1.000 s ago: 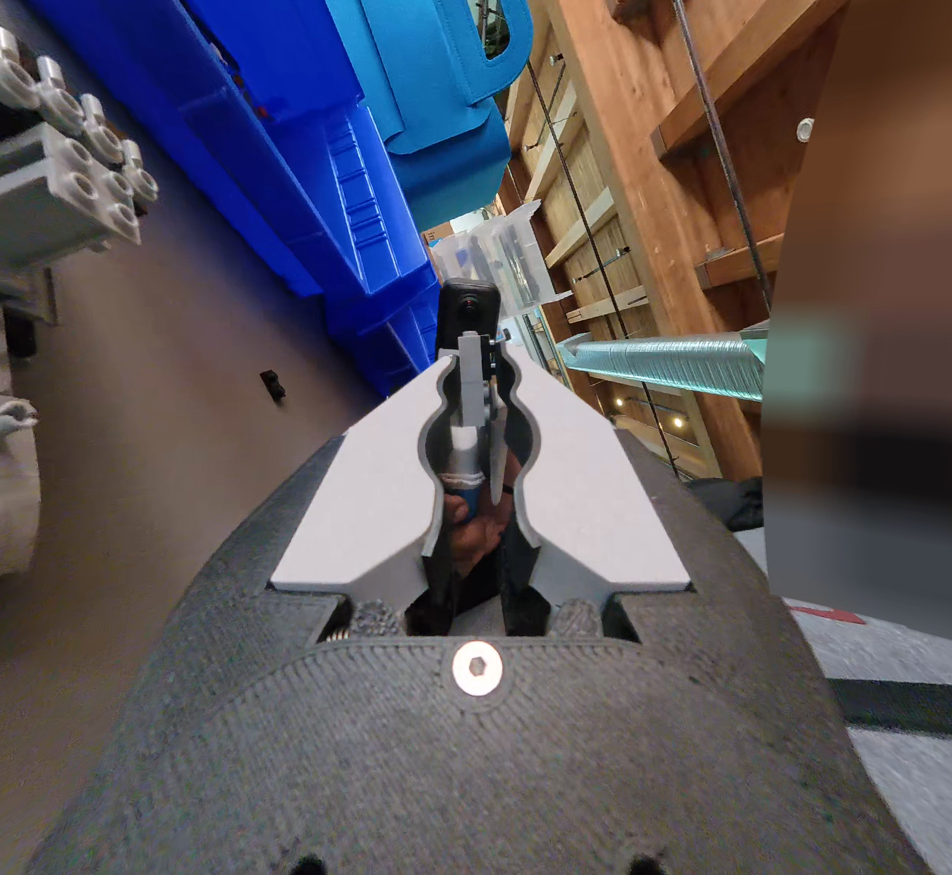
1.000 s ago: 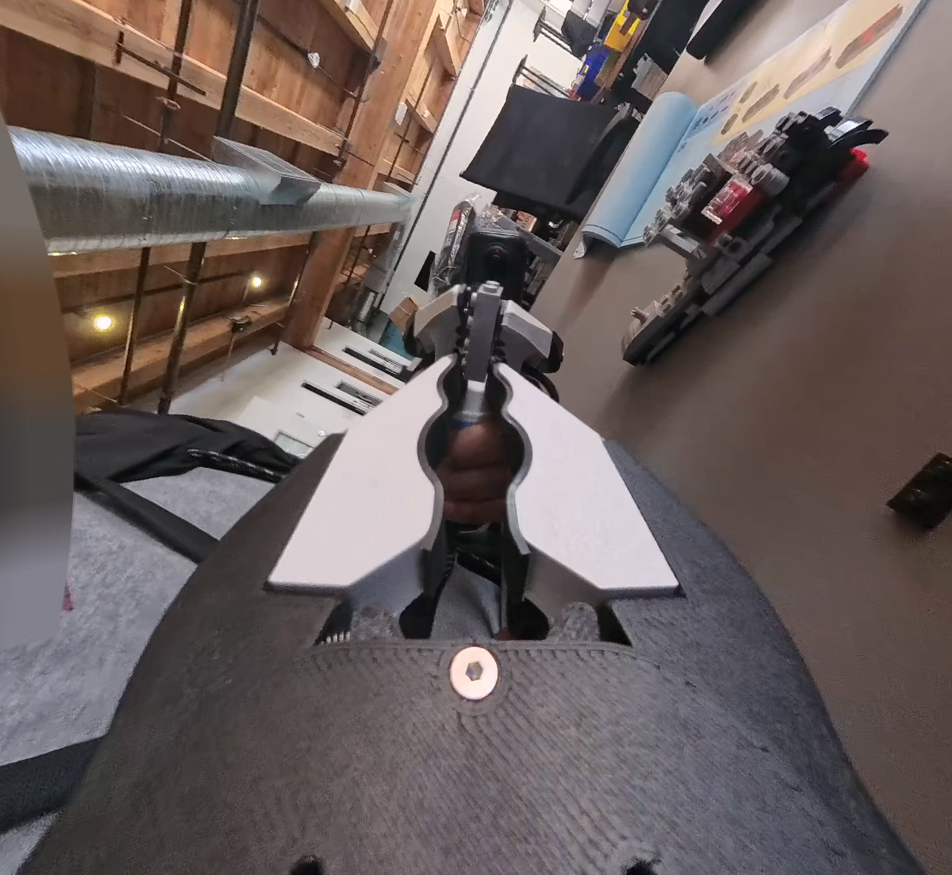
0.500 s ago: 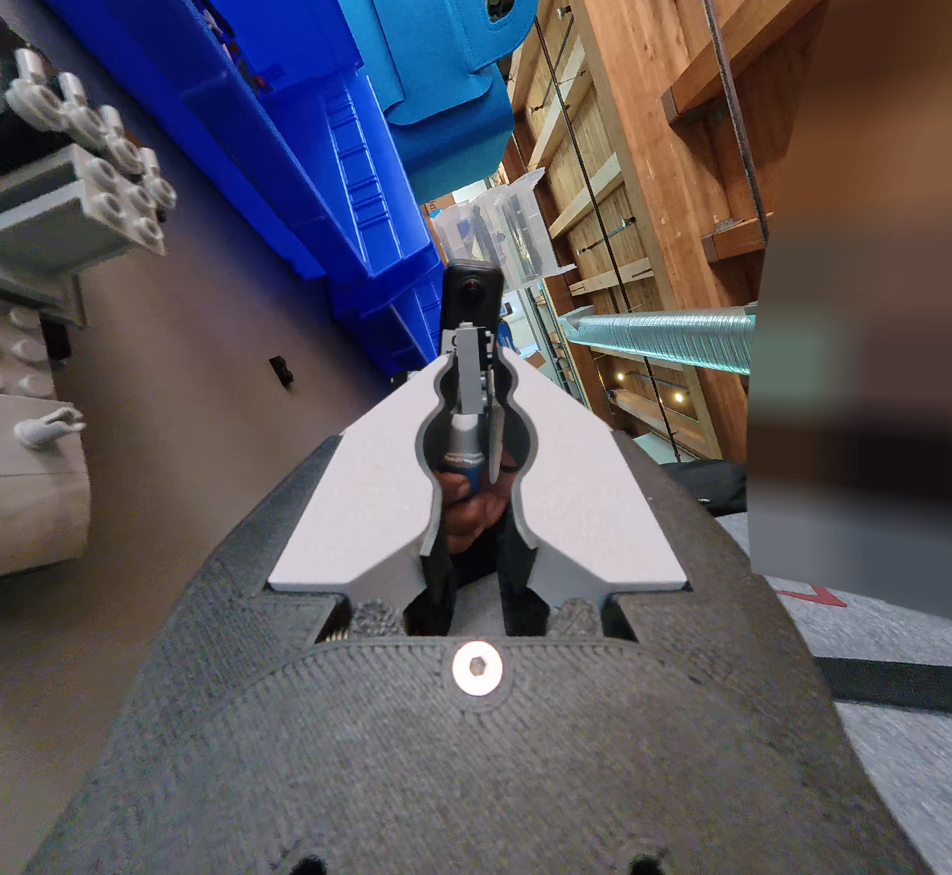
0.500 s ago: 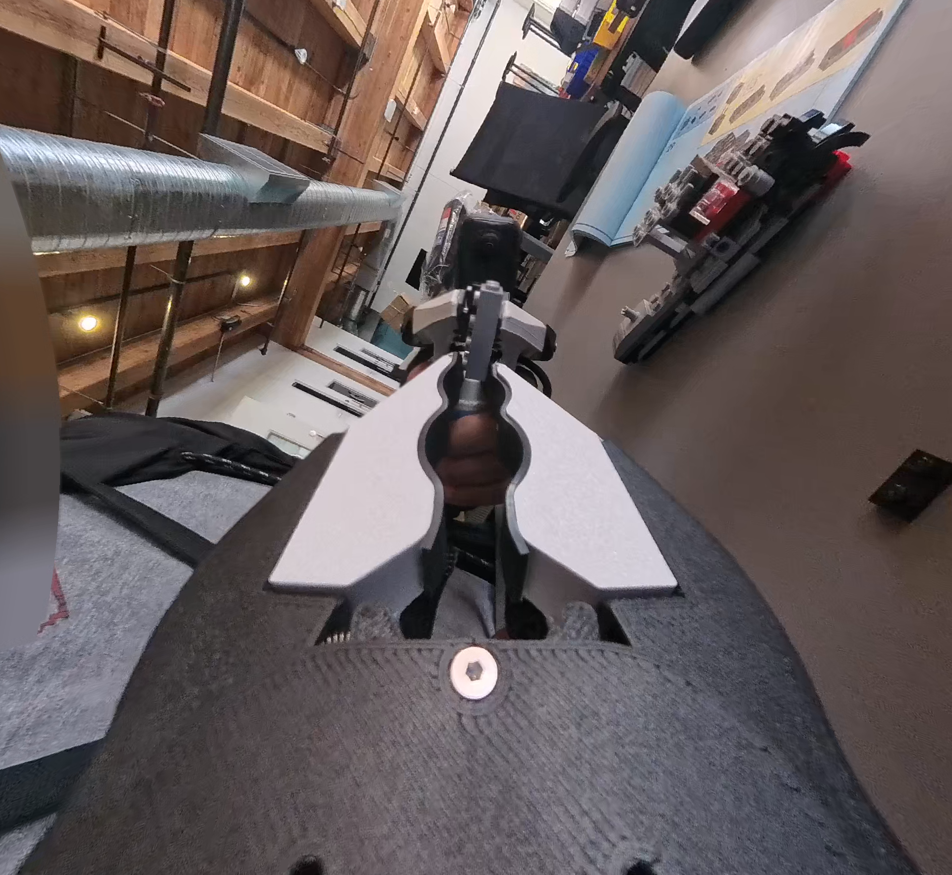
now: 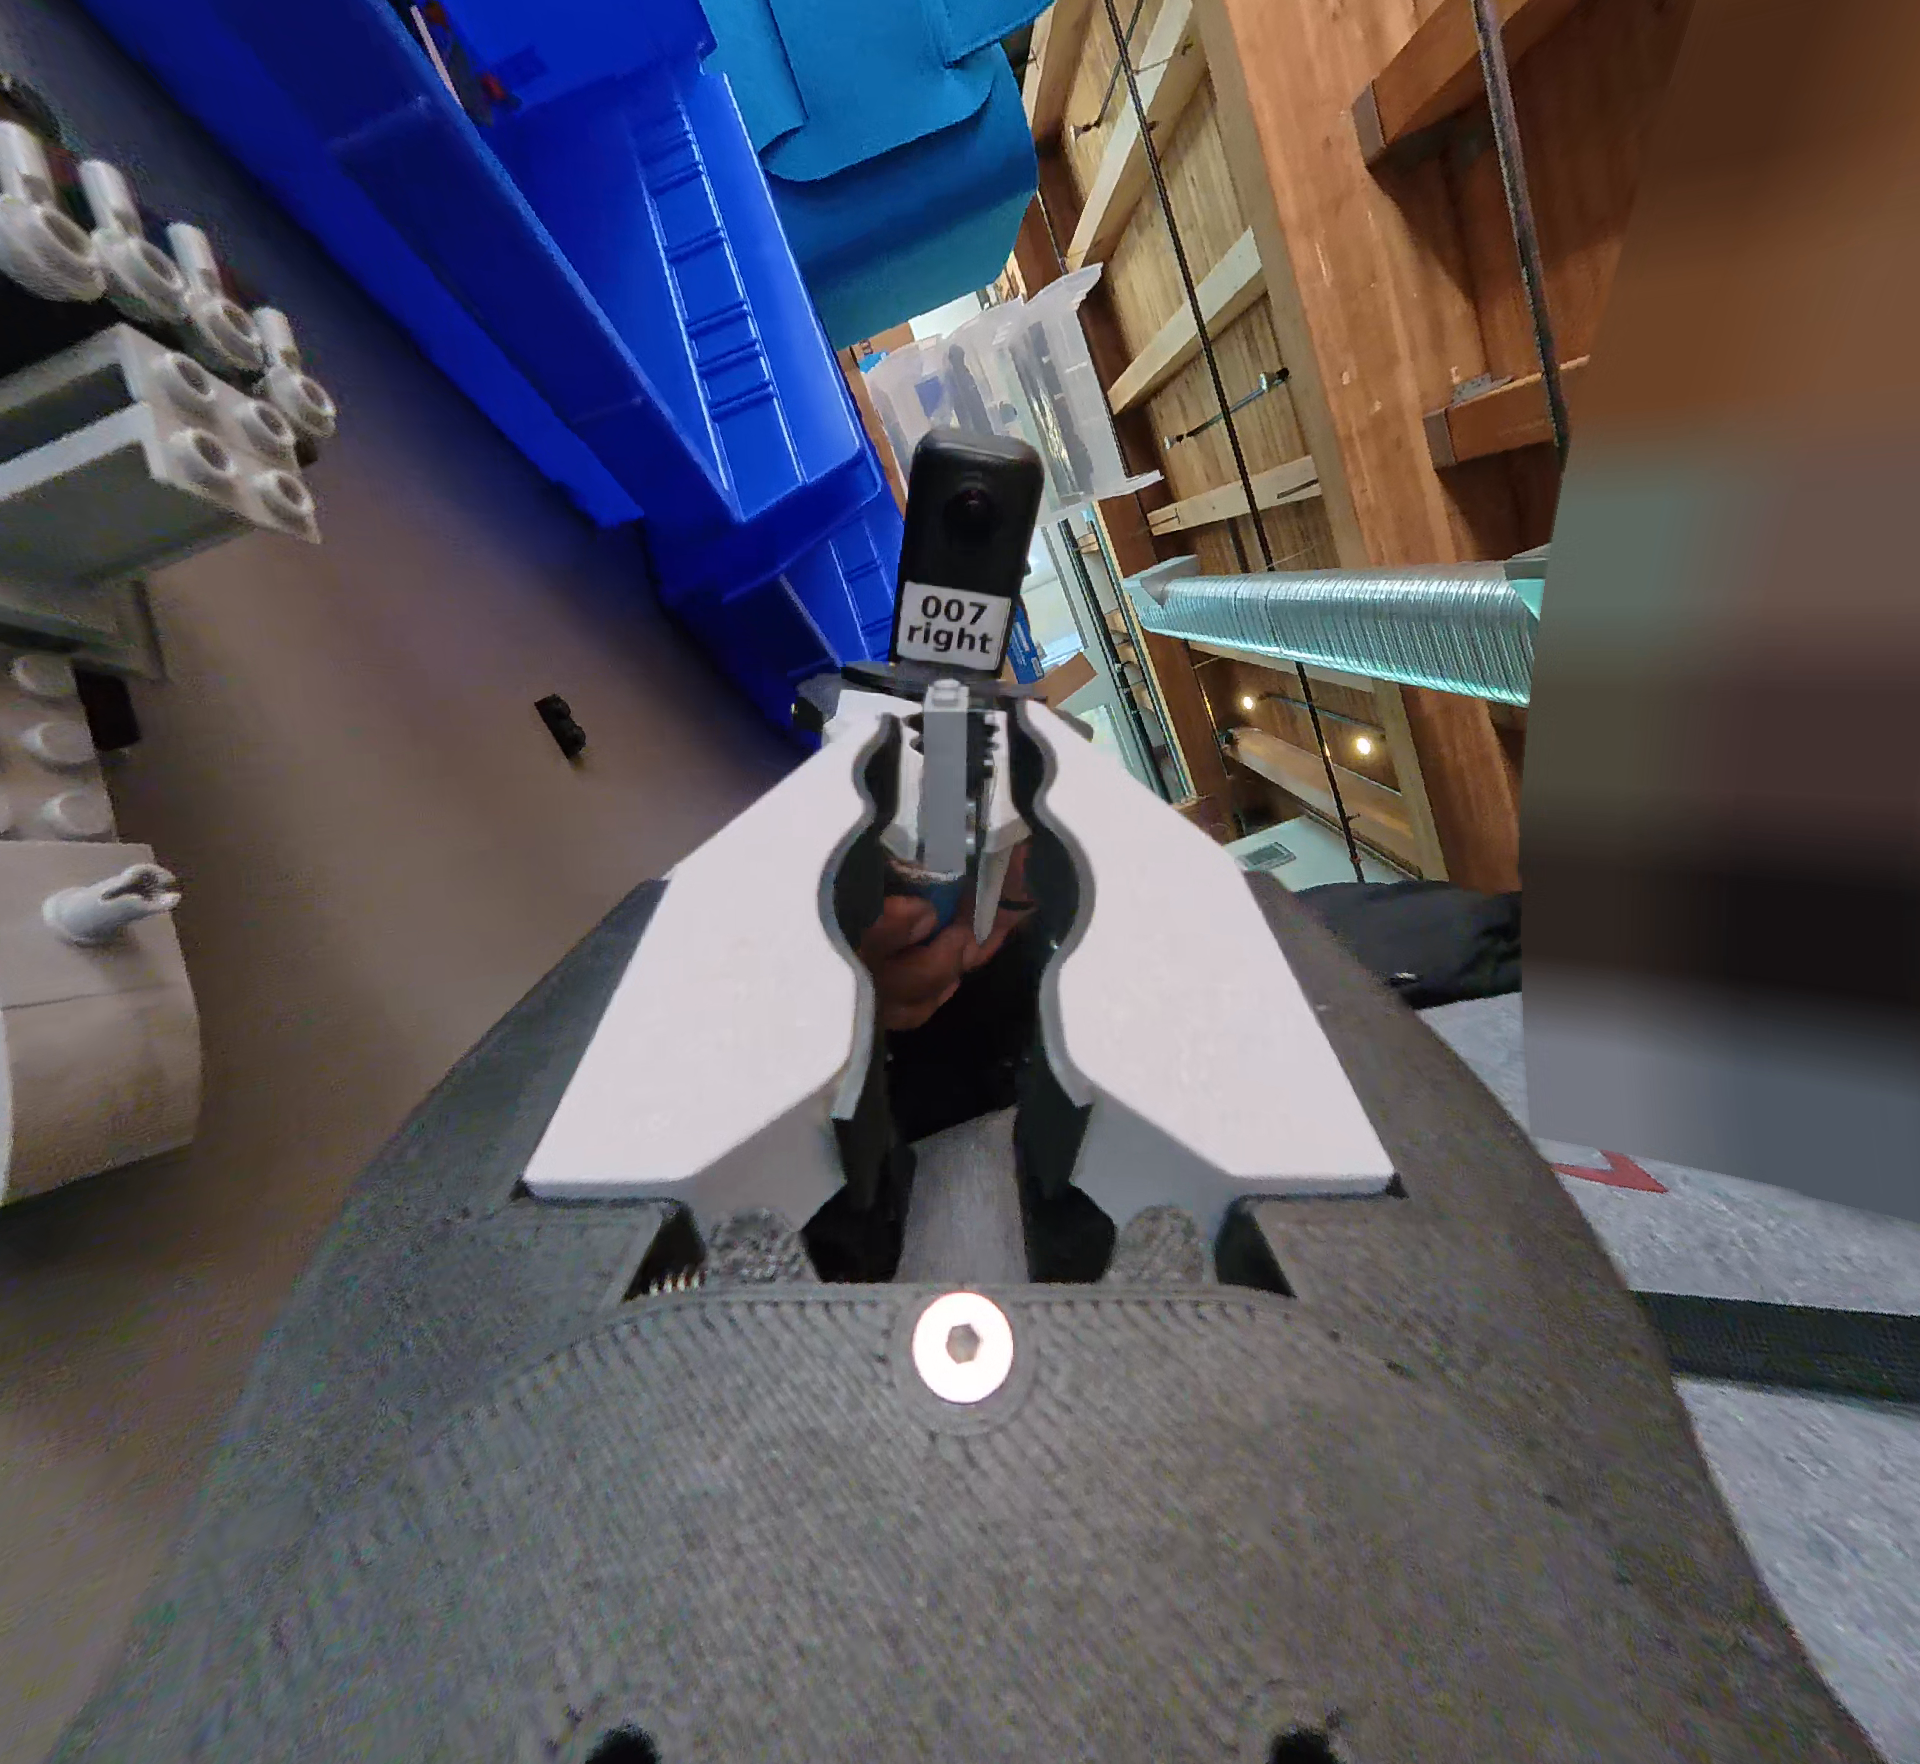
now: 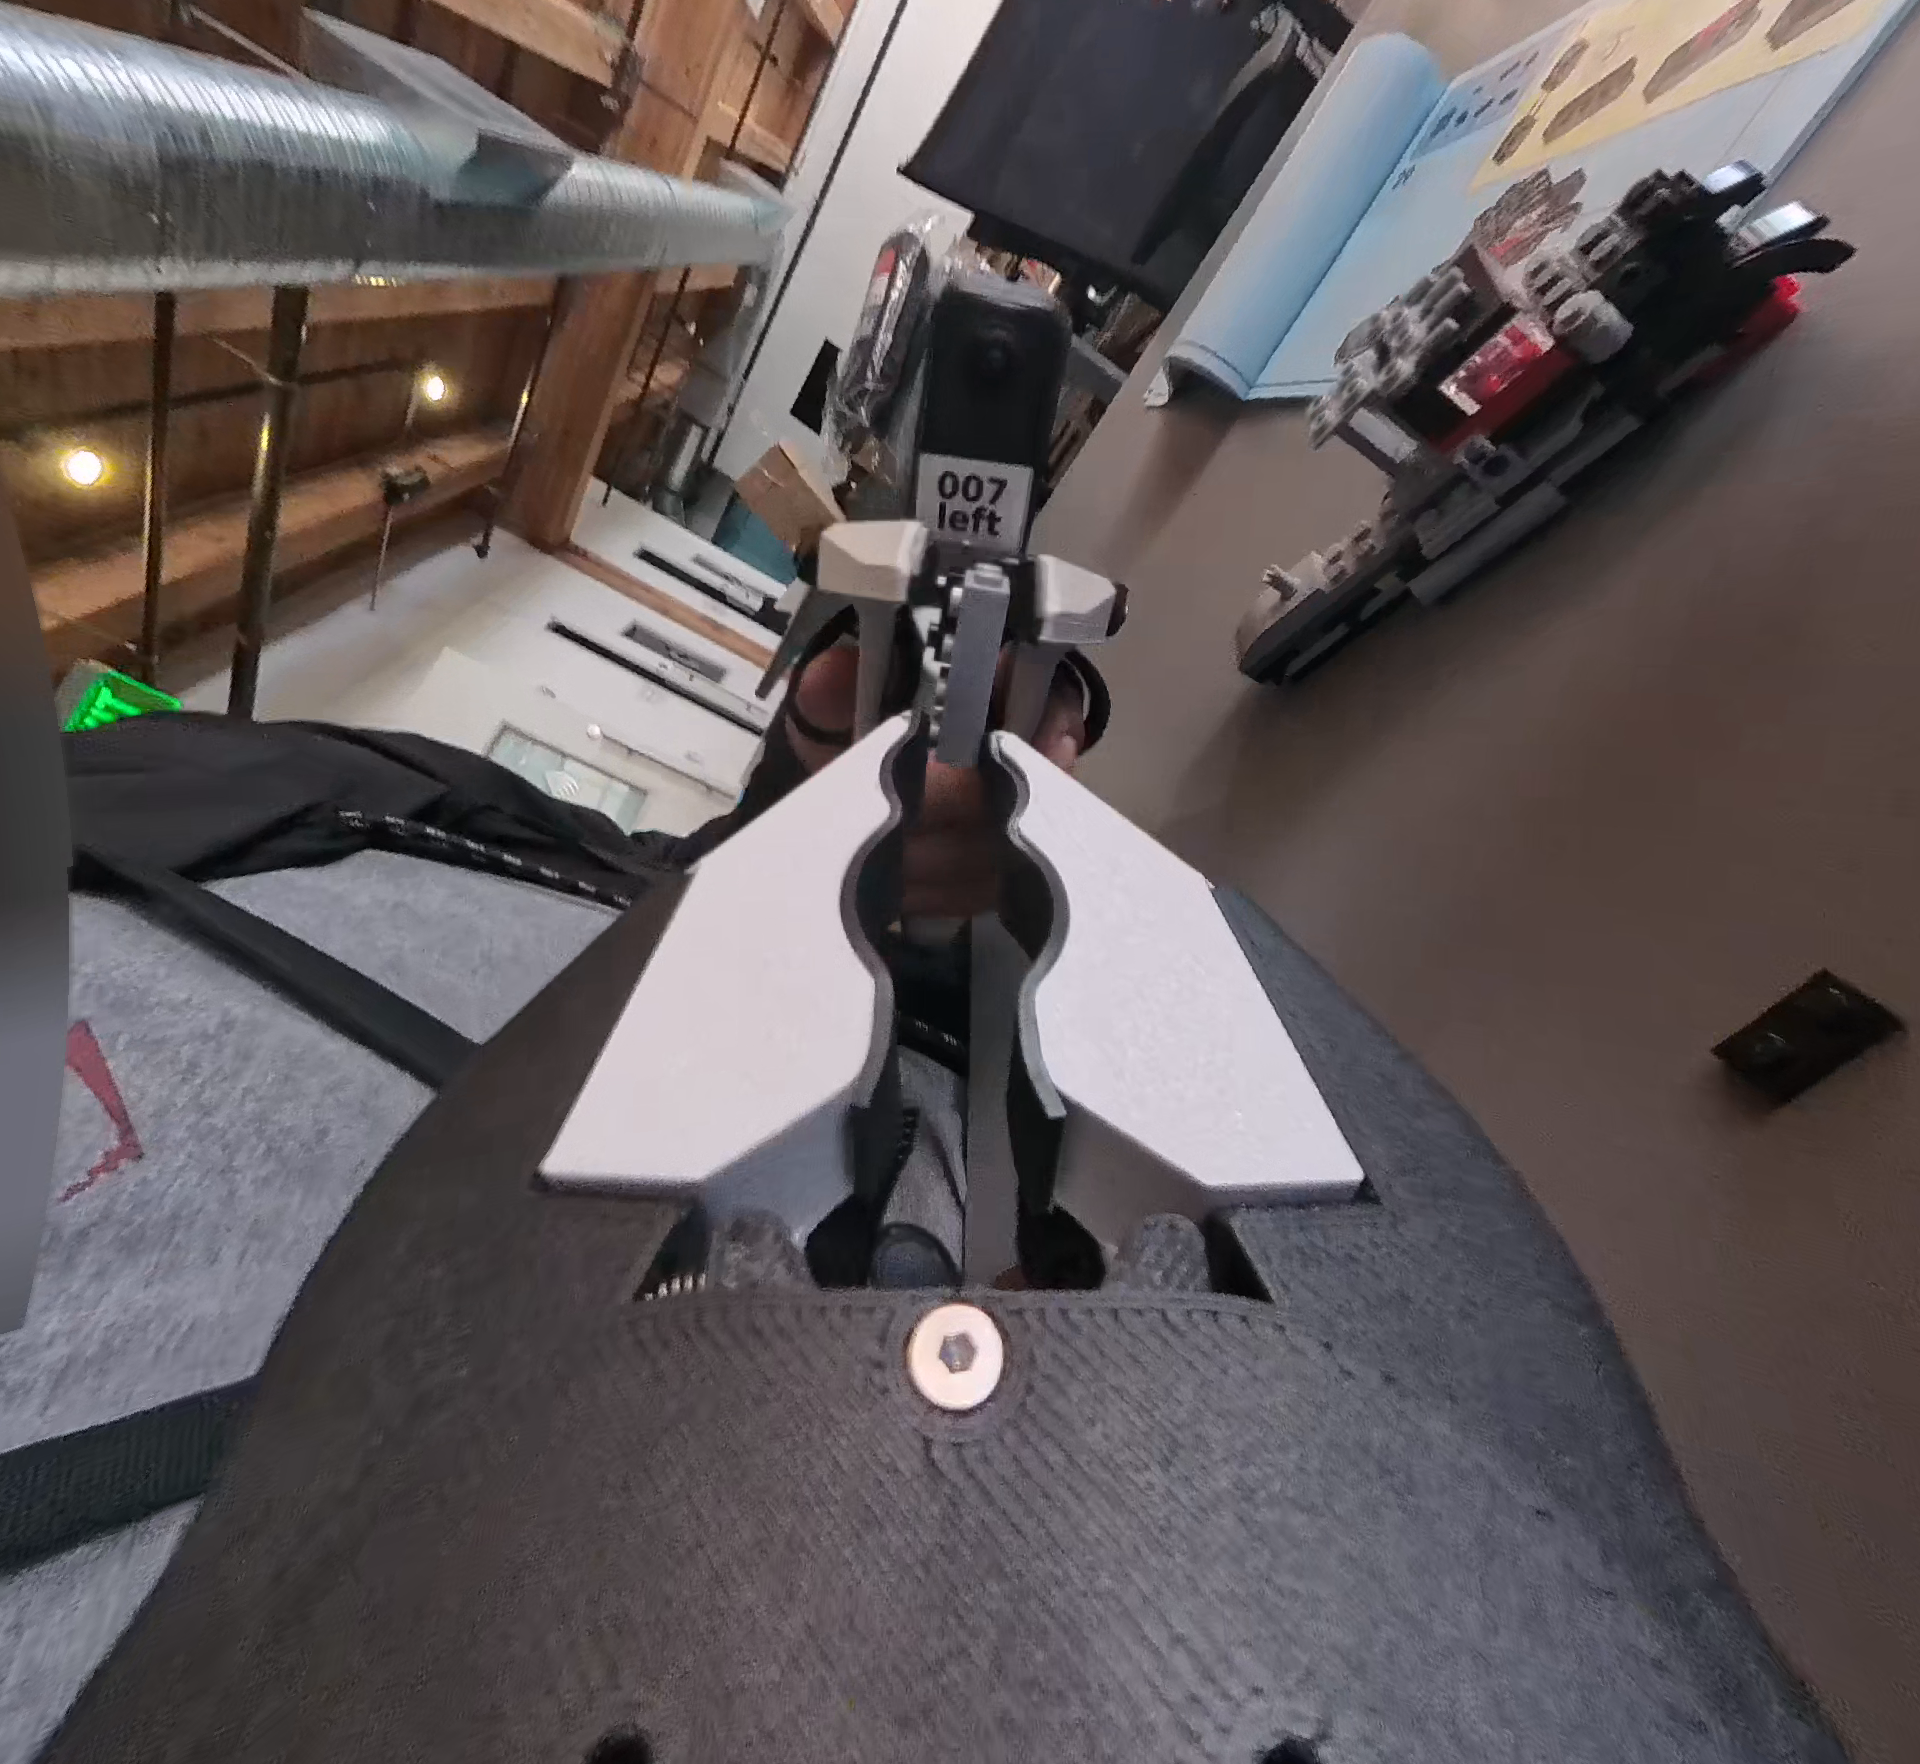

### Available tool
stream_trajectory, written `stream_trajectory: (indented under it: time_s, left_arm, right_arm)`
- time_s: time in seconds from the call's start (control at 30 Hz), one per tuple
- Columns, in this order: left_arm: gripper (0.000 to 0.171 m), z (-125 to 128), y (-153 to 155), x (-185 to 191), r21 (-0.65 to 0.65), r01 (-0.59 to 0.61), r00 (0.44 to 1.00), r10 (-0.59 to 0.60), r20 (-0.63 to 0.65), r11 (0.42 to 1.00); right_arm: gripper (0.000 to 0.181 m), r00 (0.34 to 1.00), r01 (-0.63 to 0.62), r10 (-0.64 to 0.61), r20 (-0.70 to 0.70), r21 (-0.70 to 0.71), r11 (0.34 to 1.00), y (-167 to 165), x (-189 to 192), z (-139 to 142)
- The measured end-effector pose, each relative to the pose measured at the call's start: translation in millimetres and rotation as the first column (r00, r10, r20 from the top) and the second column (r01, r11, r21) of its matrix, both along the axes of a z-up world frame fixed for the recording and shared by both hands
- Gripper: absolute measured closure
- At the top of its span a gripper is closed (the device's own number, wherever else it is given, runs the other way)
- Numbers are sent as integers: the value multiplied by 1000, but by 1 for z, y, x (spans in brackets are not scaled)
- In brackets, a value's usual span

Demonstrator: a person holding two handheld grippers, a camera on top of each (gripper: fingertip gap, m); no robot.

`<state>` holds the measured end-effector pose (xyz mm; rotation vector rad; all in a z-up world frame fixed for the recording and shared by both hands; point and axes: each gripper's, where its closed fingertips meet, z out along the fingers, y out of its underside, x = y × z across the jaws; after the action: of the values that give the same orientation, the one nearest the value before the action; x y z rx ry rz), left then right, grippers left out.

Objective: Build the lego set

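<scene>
My left gripper (image 5: 951,738) and right gripper (image 6: 961,743) face each other tip to tip above the brown table (image 6: 1558,831). A thin grey lego plate (image 5: 945,769) with a black toothed piece (image 5: 982,748) against it stands on edge between my left fingertips. In the right wrist view the same grey plate (image 6: 977,675) is pinched between my right fingertips, and the left gripper's fingers (image 6: 873,571) sit either side of it and the black piece (image 6: 940,634). The partly built grey, black and red model (image 6: 1538,426) lies on the table to the right; its grey studded end (image 5: 177,436) shows at the left.
A small black lego piece (image 6: 1808,1049) lies loose on the table, also seen in the left wrist view (image 5: 559,725). An open instruction booklet (image 6: 1558,52) lies beyond the model. Blue bins (image 5: 520,208) line the table's far side. A hand holds each gripper. The tips of both grippers are at nearly the same place.
The two grippers have drawn closer together, so each looms larger in the other's view. The grey plate stays between both pairs of fingertips. The model has not moved.
</scene>
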<state>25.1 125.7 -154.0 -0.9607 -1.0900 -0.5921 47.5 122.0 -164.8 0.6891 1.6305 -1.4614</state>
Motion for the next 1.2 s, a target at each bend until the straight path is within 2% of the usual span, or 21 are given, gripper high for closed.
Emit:
stream_trajectory:
  time_s: [0.03,0.17,0.23,0.3,0.4,0.5,0.67,0.8,0.97,1.07,1.2]
  left_arm:
    - [157,0,1,1,2,10,1000,-10,-2,1000]
    - [158,-3,-1,2,-17,6,1000,-6,6,1000]
    - [157,-3,-9,-1,1,-32,999,32,26,999]
    - [157,-6,-19,-6,-9,-91,994,91,52,996]
    - [157,-13,-38,-11,-52,-186,978,190,85,981]
    - [157,-18,-57,-15,-54,-286,950,291,116,957]
    - [158,-20,-81,-16,-18,-389,912,388,136,921]
    - [157,-16,-110,-19,-10,-449,886,447,119,893]
    - [158,2,-153,-51,-57,-543,839,544,22,838]
    - [158,10,-162,-76,-43,-566,824,566,-15,823]
    - [158,7,-157,-85,48,-564,826,564,9,825]
  right_arm:
    - [172,1000,-13,13,-9,9,1000,0,2,0]
    - [168,998,-18,20,-54,35,999,2,4,-3]
    - [152,991,8,4,-134,84,996,8,1,-10]
    - [147,961,93,-42,-275,175,980,19,-13,-24]
    - [147,863,287,-96,-496,325,901,43,-47,-47]
    - [149,796,388,-53,-602,442,809,57,-62,-68]
    - [154,710,471,61,-702,537,700,59,-63,-87]
    - [154,631,530,135,-764,551,644,59,-65,-93]
    - [160,606,546,149,-782,545,637,54,-64,-93]
    - [173,594,543,166,-787,544,640,49,-65,-93]
    - [173,590,524,189,-785,551,649,41,-64,-93]
